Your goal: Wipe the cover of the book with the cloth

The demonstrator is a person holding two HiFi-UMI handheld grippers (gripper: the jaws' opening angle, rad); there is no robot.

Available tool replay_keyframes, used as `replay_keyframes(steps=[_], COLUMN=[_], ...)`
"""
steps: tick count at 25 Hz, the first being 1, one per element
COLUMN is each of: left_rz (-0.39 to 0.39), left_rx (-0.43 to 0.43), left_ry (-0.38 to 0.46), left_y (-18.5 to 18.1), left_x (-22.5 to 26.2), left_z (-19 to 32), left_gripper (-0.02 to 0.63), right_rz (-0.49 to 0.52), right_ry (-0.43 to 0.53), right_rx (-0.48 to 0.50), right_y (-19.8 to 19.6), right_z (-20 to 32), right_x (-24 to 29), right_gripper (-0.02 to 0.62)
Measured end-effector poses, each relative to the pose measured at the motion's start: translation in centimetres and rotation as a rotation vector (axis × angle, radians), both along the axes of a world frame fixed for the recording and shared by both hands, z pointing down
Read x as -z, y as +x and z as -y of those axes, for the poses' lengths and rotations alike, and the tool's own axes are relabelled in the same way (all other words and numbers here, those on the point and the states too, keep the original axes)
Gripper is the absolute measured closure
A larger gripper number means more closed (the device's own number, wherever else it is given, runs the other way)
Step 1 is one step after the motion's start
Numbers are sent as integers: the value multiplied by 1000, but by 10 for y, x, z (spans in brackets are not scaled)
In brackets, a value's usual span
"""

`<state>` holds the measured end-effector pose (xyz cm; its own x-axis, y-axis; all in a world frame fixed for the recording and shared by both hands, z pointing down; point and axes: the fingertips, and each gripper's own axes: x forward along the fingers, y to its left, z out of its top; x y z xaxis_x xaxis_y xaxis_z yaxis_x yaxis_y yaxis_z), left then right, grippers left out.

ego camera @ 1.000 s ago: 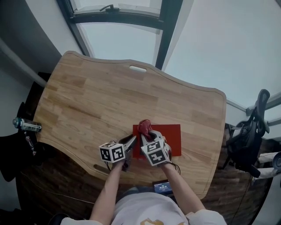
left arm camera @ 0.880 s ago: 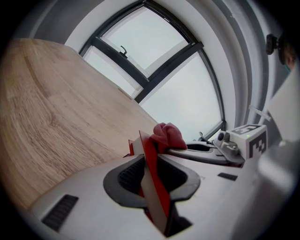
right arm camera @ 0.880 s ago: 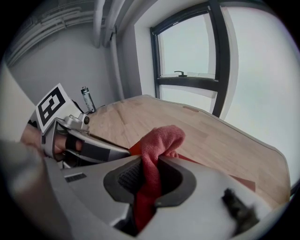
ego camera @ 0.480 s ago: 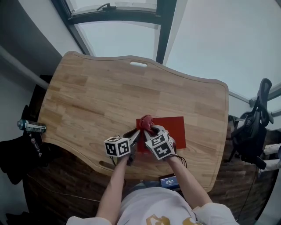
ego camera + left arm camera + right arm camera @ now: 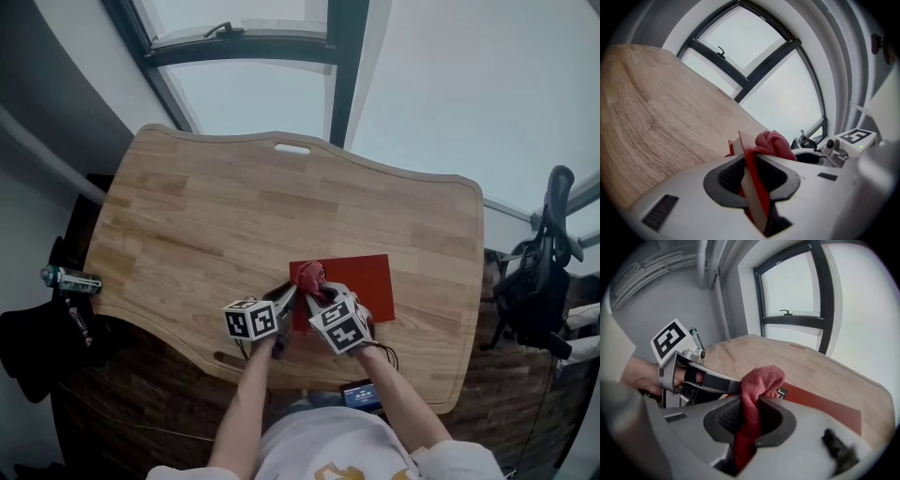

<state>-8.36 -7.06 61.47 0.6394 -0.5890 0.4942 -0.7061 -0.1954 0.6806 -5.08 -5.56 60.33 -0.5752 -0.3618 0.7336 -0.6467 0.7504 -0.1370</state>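
A red book (image 5: 354, 281) lies on the wooden table (image 5: 216, 216), near its front edge. My left gripper (image 5: 284, 302) is shut on the book's left edge; in the left gripper view the thin red cover (image 5: 752, 187) runs between the jaws of the left gripper (image 5: 751, 161). My right gripper (image 5: 322, 292) is shut on a bunched red cloth (image 5: 309, 274), which rests on the book's near-left part. In the right gripper view the cloth (image 5: 757, 380) fills the jaws of the right gripper (image 5: 749, 411) above the book (image 5: 820, 406).
A bottle (image 5: 67, 278) and dark items sit off the table's left side. A black office chair (image 5: 534, 281) stands to the right. A phone-like screen (image 5: 358, 396) is below the table's front edge. A window frame (image 5: 337, 56) lies beyond the far edge.
The head view has shifted a little. The cloth in the right gripper has slid slightly toward me from the book's far-left corner. The left gripper keeps its hold on the book's edge.
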Motion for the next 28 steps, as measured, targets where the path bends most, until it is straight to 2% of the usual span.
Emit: replay_keyframes(steps=[8,28], left_rz=[5,19], left_rx=[-3,-33], left_ry=[-1,6], left_y=[0,1], left_x=[0,1], left_z=[0,1], left_gripper=[517,517], right_rz=[12,-18], right_ry=[-26,-13], right_rx=[-2,11], right_y=[3,6], right_z=[-11,-27], right_x=[-1,0], right_gripper=[526,526])
